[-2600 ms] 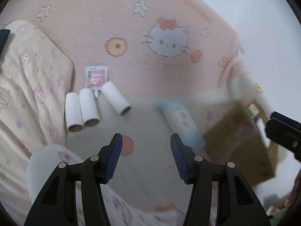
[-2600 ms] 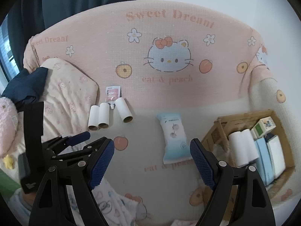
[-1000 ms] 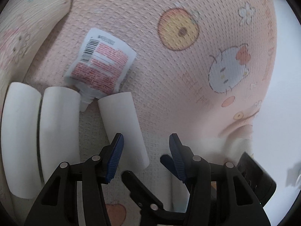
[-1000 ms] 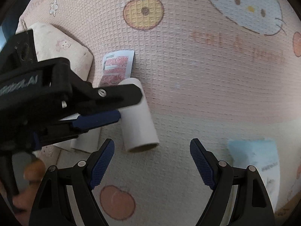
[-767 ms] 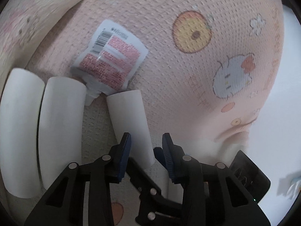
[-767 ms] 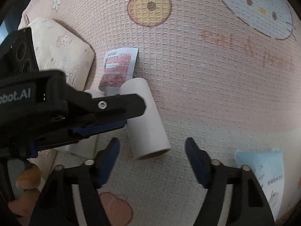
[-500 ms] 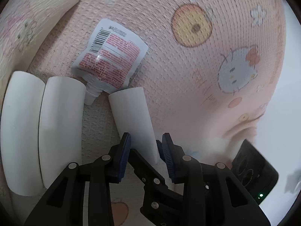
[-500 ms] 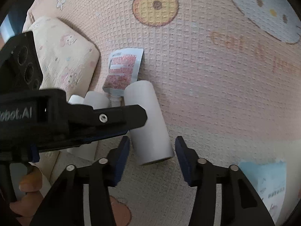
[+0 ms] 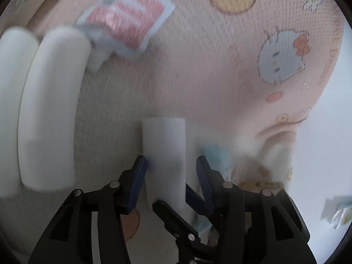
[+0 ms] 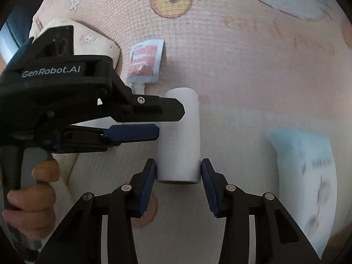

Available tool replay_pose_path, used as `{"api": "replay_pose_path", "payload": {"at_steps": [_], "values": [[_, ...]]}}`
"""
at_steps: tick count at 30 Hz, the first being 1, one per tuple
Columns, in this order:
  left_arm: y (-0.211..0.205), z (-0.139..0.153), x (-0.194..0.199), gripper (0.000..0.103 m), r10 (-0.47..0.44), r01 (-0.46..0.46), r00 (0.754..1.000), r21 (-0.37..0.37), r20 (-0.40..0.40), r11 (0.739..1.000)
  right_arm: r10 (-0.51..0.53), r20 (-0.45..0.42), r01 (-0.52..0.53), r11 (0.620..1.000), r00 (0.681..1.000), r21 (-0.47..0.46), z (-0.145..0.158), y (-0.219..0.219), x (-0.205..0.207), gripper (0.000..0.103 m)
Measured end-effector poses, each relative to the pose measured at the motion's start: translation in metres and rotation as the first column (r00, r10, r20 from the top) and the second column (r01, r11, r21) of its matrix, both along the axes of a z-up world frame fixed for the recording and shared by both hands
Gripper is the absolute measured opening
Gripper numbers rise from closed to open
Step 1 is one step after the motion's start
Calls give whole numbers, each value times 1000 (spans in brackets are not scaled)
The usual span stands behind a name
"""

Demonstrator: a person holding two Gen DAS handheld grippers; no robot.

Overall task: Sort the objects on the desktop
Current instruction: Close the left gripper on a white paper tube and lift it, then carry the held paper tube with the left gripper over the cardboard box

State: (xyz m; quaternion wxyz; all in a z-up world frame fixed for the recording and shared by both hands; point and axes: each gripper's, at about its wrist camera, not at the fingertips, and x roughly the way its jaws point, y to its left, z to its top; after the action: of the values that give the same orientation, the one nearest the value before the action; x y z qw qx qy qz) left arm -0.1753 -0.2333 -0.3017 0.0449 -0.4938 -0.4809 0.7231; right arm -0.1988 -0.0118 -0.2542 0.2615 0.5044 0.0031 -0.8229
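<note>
Now right claw (image 10: 178, 176) was closing on the white roll (image 10: 179, 136), pads touching both sides at its near end. Left claw (image 9: 171, 176) was opening, roll between its fingers, ungripped. Better: seat deeper, squeeze gently, left backs clear before lifting.

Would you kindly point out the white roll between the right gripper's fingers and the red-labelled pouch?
white roll (image 10: 179, 136), right wrist view, middle of its side.
red-labelled pouch (image 10: 144, 60), right wrist view, centre of its red label.

White roll (image 10: 179, 136), pink cartoon-print blanket (image 10: 253, 66)
</note>
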Motion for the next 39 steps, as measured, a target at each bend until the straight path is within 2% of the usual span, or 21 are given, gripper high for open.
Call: {"api": "replay_pose_path", "payload": {"at_steps": [5, 8, 11, 16, 21, 28, 33, 39], "values": [[16, -7, 4, 53, -46, 46, 998, 12, 40, 999, -60, 38, 61, 998, 997, -26, 0, 23, 35, 40], [26, -13, 11, 53, -57, 55, 997, 35, 57, 998, -84, 44, 84, 996, 995, -8, 3, 32, 54, 40], [34, -18, 21, 47, -57, 54, 997, 53, 57, 997, -92, 46, 91, 996, 995, 21, 6, 38, 71, 40], [50, -23, 39, 47, -44, 41, 998, 70, 41, 997, -119, 66, 116, 992, 991, 48, 10, 53, 95, 40], [66, -20, 52, 47, -83, 81, 996, 62, 37, 995, -140, 96, 136, 989, 985, 52, 15, 71, 120, 40], [86, -1, 75, 47, -168, 169, 986, 8, -18, 986, -174, 99, 171, 985, 980, 30, 30, 99, 163, 40], [100, 19, 98, 47, -207, 204, 977, -54, -49, 977, -170, 67, 169, 986, 983, 12, 50, 114, 192, 40], [107, 37, 129, 47, -184, 181, 980, -47, -79, 982, -149, 10, 149, 989, 989, 22, 72, 109, 229, 40]]}}
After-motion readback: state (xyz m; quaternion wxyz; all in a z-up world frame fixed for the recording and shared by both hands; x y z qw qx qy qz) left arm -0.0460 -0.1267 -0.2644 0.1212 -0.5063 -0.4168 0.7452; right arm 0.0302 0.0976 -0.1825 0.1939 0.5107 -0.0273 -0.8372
